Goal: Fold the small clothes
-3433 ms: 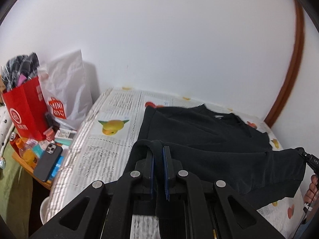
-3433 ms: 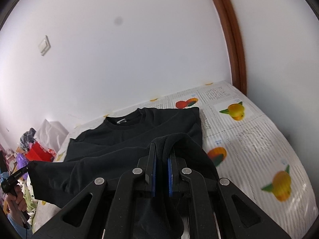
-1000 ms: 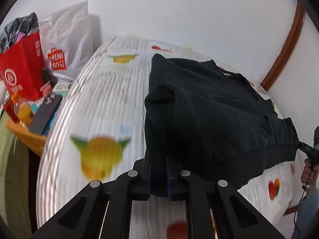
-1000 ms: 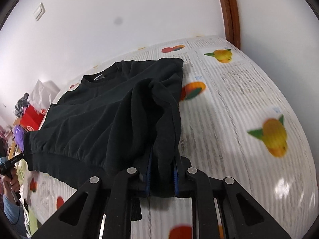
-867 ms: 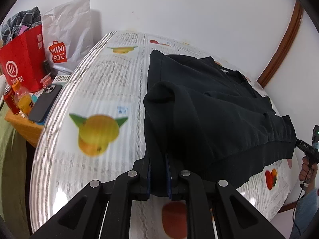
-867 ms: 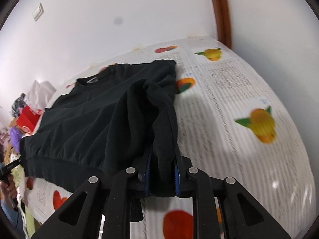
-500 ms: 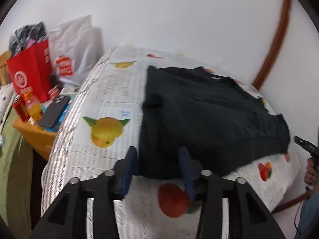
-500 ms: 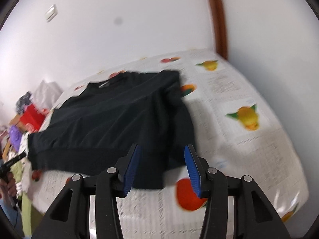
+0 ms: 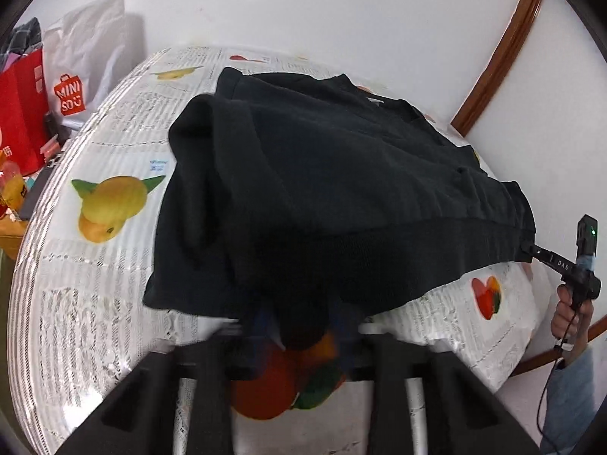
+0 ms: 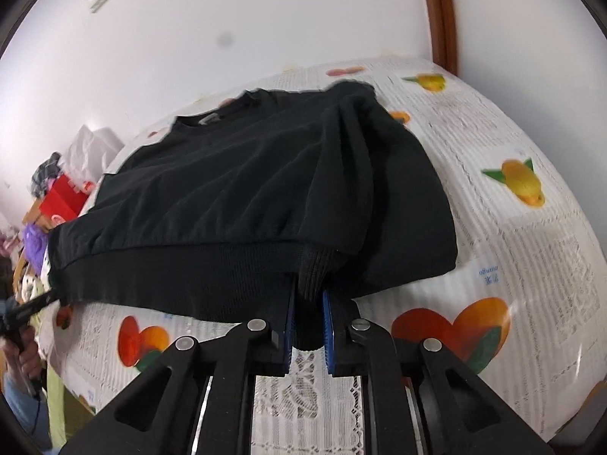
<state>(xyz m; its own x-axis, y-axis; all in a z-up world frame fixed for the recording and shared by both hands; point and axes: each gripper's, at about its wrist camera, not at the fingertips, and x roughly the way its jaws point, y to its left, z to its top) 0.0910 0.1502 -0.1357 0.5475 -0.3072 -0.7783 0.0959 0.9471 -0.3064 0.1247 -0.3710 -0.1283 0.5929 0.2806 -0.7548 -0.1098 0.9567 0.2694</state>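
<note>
Jaws of the left gripper (image 9: pixel 303 326) are closing on the near left corner of the black sweatshirt (image 9: pixel 322 174), though motion blur hides whether the pads already press the cloth. Jaws of the right gripper (image 10: pixel 307 322) are likewise closing, with the ribbed hem (image 10: pixel 212 265) at the near right corner between the blue pads (image 10: pixel 289 318), which appear to touch it. The sweatshirt lies spread on the table (image 10: pixel 531 265), which is covered with a fruit-printed cloth; its collar (image 10: pixel 212 115) faces the far wall and its hem faces the grippers. Both sleeves appear already folded in over the body, so the side folds seem done. What remains, by this reading, is to carry the hem up towards the collar and flatten the result. At the far left of the left view stand a red bag (image 9: pixel 19 110) and a white bag (image 9: pixel 91 57), well apart from the garment.
</note>
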